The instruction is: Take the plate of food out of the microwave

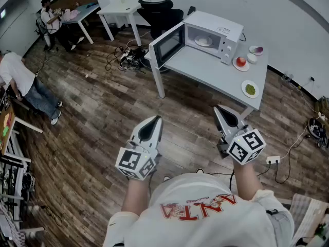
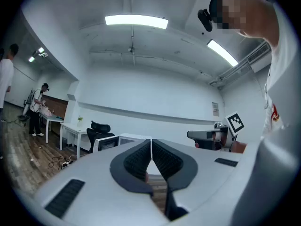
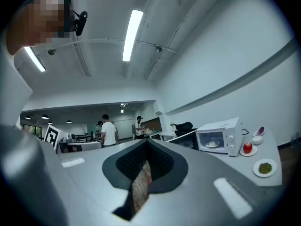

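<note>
Wood-plank floor (image 1: 97,112) separates us from the pale grey table (image 1: 205,71). The white plate of food (image 1: 203,41) sits inside the open white microwave (image 1: 226,27), well ahead. Our right gripper (image 1: 218,109) is slightly nearer than our left gripper (image 1: 155,120); both have their jaws pressed together, holding nothing.

The plate (image 1: 203,40) in the microwave (image 1: 222,31) is too small for me to tell what lies on it, perhaps something pale. My left gripper (image 2: 151,141) hides most of the microwave in its own view. The head view's edge cuts a person (image 1: 20,81) at left.
</note>
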Demonstrator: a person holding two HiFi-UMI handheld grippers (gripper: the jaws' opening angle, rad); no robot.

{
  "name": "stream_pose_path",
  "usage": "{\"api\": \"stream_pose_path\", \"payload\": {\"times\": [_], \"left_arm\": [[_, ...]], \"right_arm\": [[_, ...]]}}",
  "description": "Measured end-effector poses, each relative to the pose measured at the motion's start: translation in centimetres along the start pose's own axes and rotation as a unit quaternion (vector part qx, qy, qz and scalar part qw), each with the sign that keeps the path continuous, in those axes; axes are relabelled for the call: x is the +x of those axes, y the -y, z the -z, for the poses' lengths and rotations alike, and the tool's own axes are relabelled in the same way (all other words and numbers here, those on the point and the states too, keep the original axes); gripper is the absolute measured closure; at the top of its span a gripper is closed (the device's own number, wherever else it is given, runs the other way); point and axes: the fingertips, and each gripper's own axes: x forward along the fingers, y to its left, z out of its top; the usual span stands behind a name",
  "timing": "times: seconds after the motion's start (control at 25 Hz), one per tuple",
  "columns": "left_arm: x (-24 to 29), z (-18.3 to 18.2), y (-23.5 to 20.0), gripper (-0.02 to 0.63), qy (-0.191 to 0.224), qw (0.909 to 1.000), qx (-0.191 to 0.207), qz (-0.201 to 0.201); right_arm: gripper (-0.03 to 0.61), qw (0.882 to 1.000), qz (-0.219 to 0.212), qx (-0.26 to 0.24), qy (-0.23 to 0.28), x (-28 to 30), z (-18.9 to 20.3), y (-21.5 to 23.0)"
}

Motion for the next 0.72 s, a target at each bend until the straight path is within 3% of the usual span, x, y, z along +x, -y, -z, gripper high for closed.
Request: {"api": "stream_pose_path", "payload": {"times": [0.72], "left_arm": [[-0.39,0.33,-0.36,0.597,-0.003,1.0000,-0.003,0.004]], "right_arm": [[0.579,1.000,-0.005,0.005,-0.006,0.77,0.39,-0.56]]}}
